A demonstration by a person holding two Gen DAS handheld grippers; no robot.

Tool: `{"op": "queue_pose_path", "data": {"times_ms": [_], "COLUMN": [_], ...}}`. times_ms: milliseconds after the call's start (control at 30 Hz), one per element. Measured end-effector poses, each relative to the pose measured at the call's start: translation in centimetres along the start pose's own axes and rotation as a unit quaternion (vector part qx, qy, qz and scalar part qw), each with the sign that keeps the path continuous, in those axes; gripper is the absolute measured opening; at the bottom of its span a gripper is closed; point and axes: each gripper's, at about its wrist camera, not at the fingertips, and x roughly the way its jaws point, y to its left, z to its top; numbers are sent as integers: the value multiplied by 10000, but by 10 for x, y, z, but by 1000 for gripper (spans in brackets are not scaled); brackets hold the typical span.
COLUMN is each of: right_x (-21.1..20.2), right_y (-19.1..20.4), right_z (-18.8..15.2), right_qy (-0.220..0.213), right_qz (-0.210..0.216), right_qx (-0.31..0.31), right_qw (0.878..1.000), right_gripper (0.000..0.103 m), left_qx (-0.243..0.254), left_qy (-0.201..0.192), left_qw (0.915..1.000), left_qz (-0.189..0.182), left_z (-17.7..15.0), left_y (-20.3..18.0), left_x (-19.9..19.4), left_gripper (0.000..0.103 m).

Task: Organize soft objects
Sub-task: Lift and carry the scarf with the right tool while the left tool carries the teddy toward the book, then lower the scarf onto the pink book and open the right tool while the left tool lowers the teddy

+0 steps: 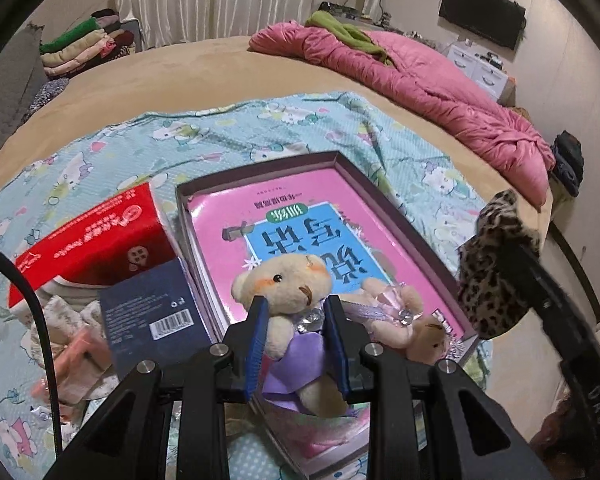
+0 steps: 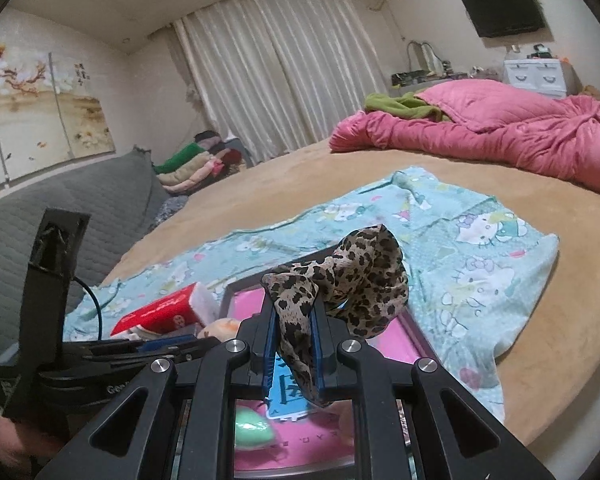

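Left gripper (image 1: 296, 316): fingers pinching the teddy bear (image 1: 290, 300) at its torso, above the pink book (image 1: 300, 232). Right gripper (image 2: 294, 320): fingers pressed together on the leopard-print cloth (image 2: 352, 280), which bunches beyond the fingertips.

Soft cloth and plush against glossy card and matt black plastic.

The bear (image 1: 286, 280) is fuzzy cream plush in a smooth lilac dress, with clear faceted beads. The scarf (image 2: 360, 276) is thin, limp leopard-print cloth. The book (image 1: 320, 232) has a glossy pink cover inside a matt card box (image 1: 396, 212). The red pack (image 1: 96, 240) shines like plastic film. The sheet (image 2: 480, 264) is textured printed cotton, the quilt (image 1: 440, 92) puffy and faintly sheeny. The grippers look like matt black plastic with blue ribbed pads (image 1: 256, 344) and bright metal screws.
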Motion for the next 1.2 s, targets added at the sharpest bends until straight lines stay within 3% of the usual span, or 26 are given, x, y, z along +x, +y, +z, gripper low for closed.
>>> {"op": "queue_pose_path", "data": {"times_ms": [833, 1200], "right_x": [20, 43], "right_y": [-13, -13], "right_z": [-7, -15], "right_qy": [352, 863], "right_qz": [-301, -328], "right_qx": [21, -81], "right_qw": [9989, 9957], "right_gripper": [16, 17], "left_qx": [5, 4], "left_qy": [381, 417], "left_qw": [9991, 9989], "left_qz": [-206, -209], "left_z": [-23, -26], "left_y": [-4, -2], "left_x": [24, 27], "left_gripper": [29, 29]}}
